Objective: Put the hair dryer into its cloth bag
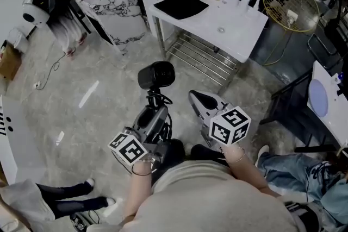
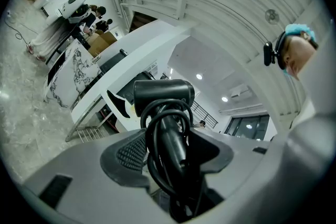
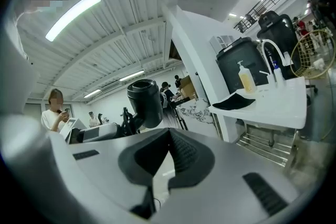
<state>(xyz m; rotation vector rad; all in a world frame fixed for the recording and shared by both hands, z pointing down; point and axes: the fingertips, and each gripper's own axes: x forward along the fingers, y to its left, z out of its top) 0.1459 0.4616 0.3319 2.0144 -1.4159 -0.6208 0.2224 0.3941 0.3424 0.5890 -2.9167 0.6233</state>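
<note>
Between left gripper (image 2: 169,153) fingers (image 2: 128,152), black hair dryer (image 2: 164,94)

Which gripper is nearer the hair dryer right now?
Left. The left gripper is shut on the hair dryer, gripping its handle. The right gripper, shut and empty, sits beside it, not touching.

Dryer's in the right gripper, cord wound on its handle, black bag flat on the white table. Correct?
Wrong gripper. The left gripper view shows the dryer clamped in the left gripper. The right gripper is shut on nothing. The cord, the bag and the table are as you say.
</note>
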